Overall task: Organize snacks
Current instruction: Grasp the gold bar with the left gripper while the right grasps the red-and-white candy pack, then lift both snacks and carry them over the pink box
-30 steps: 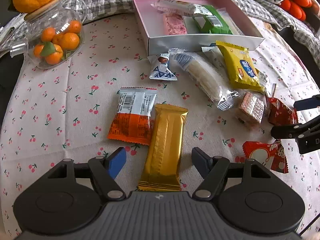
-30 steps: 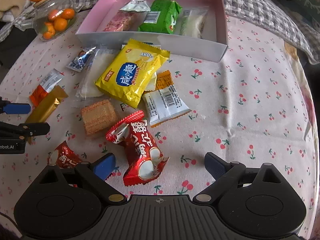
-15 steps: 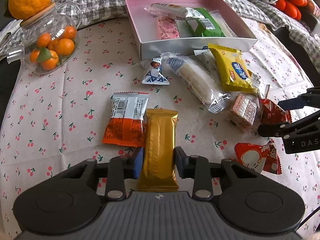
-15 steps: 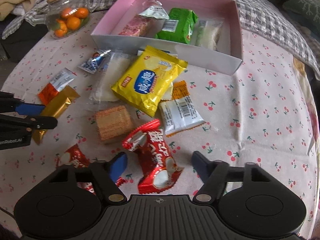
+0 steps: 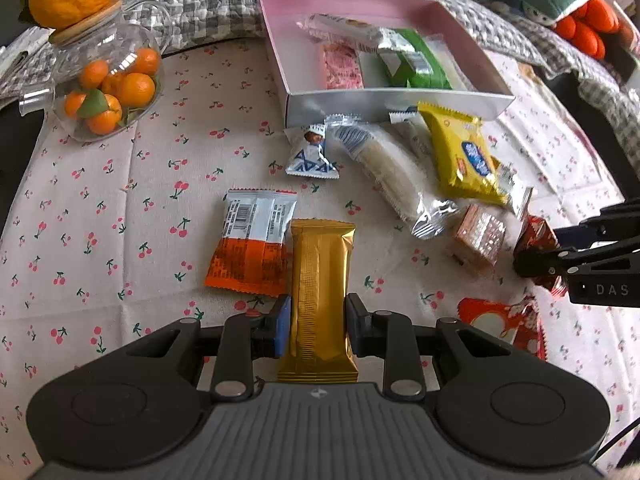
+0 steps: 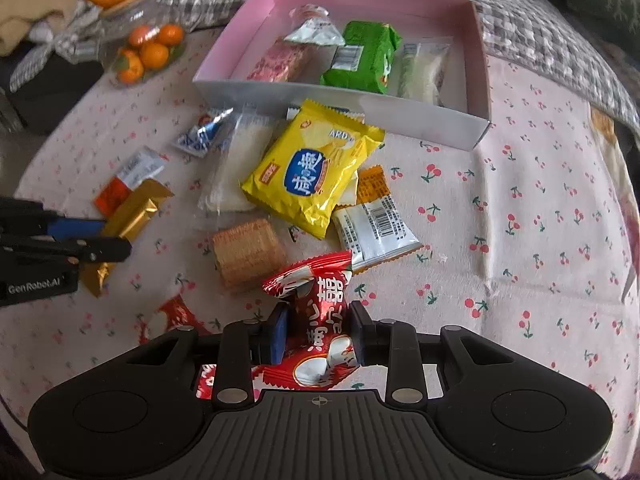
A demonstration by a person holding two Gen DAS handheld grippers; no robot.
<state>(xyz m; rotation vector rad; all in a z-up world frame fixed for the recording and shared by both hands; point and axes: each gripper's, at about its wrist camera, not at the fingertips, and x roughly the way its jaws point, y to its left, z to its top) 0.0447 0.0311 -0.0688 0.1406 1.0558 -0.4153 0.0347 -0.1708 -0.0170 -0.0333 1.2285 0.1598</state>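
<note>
My left gripper [image 5: 318,322] is shut on a gold bar snack [image 5: 320,276] that lies lengthwise between its fingers on the cherry-print cloth. My right gripper [image 6: 318,330] is shut on a red snack packet [image 6: 318,312]. A pink open box [image 5: 400,104] at the back holds a pink bar [image 5: 342,66], a green packet [image 5: 416,64] and a clear-wrapped snack. It also shows in the right wrist view [image 6: 400,114]. Loose snacks lie in front of it: a yellow bag [image 6: 316,170], a wafer [image 6: 248,250], an orange-and-white packet [image 5: 254,248].
A glass jar of small oranges [image 5: 104,84] with a big orange on its lid stands at the back left. A second red packet [image 5: 504,324] lies at the right. A small blue-white candy [image 5: 312,156] and a long white roll [image 5: 392,172] lie near the box front.
Both grippers have closed: the left onto the gold bar, the right onto the red packet. Both were open a second ago.
</note>
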